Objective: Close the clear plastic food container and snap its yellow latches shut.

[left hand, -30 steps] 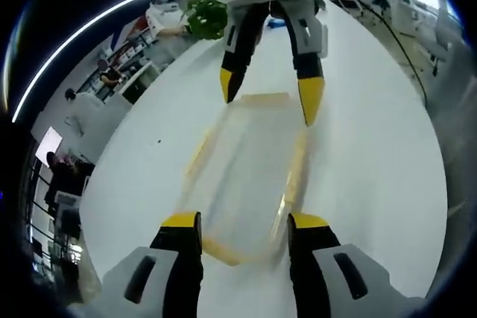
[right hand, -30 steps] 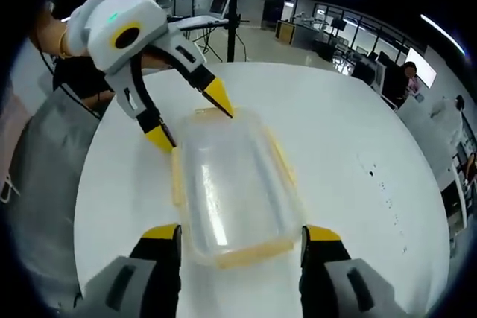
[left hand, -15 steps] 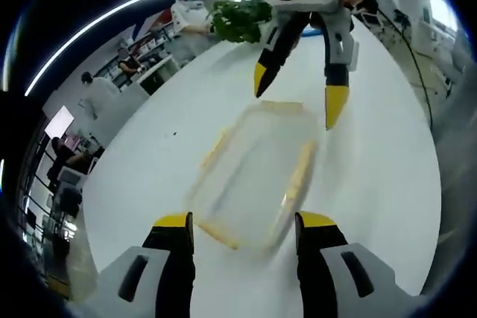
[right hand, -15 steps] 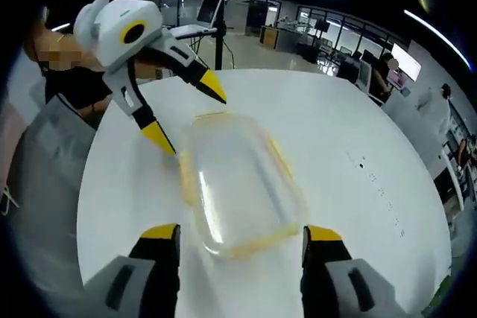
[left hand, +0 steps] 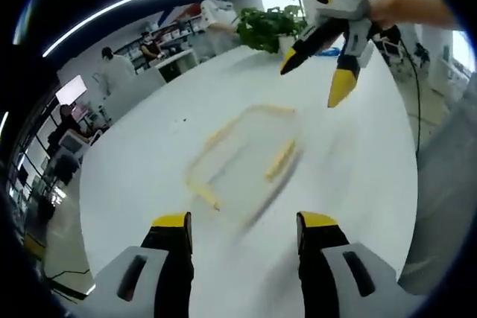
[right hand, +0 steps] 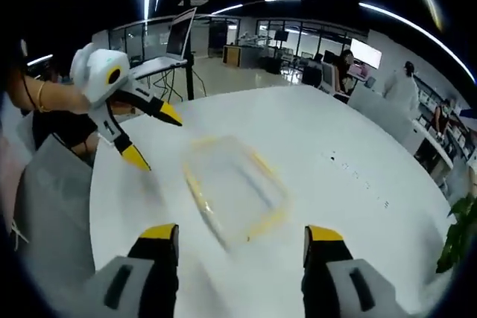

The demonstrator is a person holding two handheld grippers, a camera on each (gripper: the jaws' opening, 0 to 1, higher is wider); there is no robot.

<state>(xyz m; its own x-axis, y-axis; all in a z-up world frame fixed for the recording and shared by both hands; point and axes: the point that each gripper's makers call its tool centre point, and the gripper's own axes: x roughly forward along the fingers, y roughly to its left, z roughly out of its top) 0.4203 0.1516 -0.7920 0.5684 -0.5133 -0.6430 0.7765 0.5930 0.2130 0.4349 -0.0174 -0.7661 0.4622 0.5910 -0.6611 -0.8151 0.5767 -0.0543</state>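
Observation:
The clear plastic food container (left hand: 242,160) (right hand: 235,188) lies flat on the white round table (left hand: 141,161) (right hand: 313,132), lid on, its yellow latches along the edges; motion blur hides whether they are snapped down. My left gripper (left hand: 242,223) stands open, back from the container's near end with nothing between its jaws; it also shows in the right gripper view (right hand: 153,135), lifted off the far end. My right gripper (right hand: 242,234) is open and held above the table short of the container; seen in the left gripper view (left hand: 317,76), it hangs above the far end.
A green potted plant (left hand: 270,29) stands at the table's far edge, also seen in the right gripper view (right hand: 458,232). A laptop on a stand (right hand: 179,39) rises beyond the table. People and desks fill the office behind. The person's apron (right hand: 52,206) is at the table's left edge.
Both grippers have pulled back and up from the container, which now looks smaller and farther in both views. Both stay open. The container rests in the same spot on the table.

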